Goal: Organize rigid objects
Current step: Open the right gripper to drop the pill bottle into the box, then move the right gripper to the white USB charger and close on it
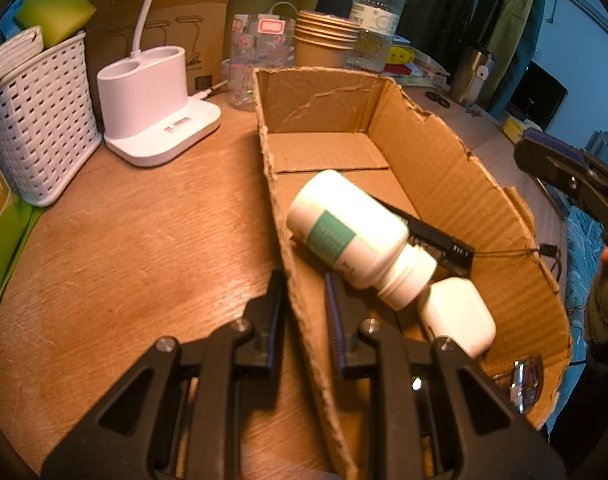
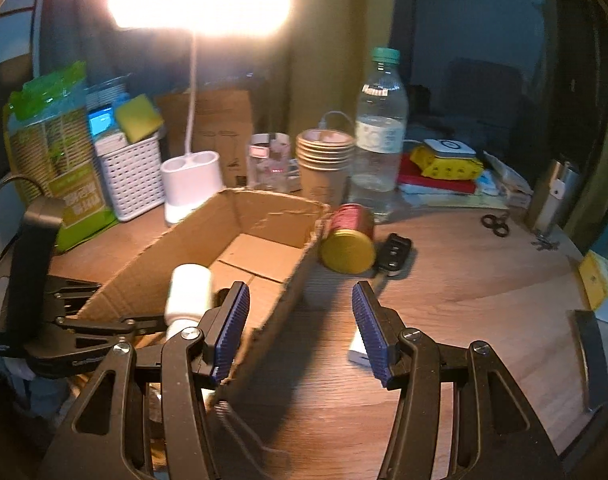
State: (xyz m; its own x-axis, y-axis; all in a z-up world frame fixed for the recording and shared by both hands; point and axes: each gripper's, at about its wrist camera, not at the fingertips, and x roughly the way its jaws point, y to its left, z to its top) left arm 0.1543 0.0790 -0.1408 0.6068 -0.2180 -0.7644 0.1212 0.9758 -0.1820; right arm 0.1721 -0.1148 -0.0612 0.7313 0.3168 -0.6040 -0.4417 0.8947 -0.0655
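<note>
An open cardboard box [image 1: 444,160] lies on the wooden desk. Inside it are a white pill bottle [image 1: 356,236] on its side, a black flat device [image 1: 440,240] under it, a white earbud case [image 1: 460,316] and a small shiny item [image 1: 526,376]. My left gripper [image 1: 304,320] is shut on the box's left wall. My right gripper [image 2: 300,328] is open and empty, its left finger at the box's right wall [image 2: 288,288]. Beyond it lie a red can [image 2: 350,240] on its side, a black car key [image 2: 394,256] and a small white block [image 2: 358,354].
A white lamp base [image 1: 152,108], a white basket [image 1: 40,120], a clear jar [image 1: 260,60], stacked paper cups [image 1: 324,40] and a water bottle [image 1: 378,20] stand behind the box. Scissors [image 2: 496,224], books [image 2: 440,176] and a metal flask [image 2: 552,196] are at the right.
</note>
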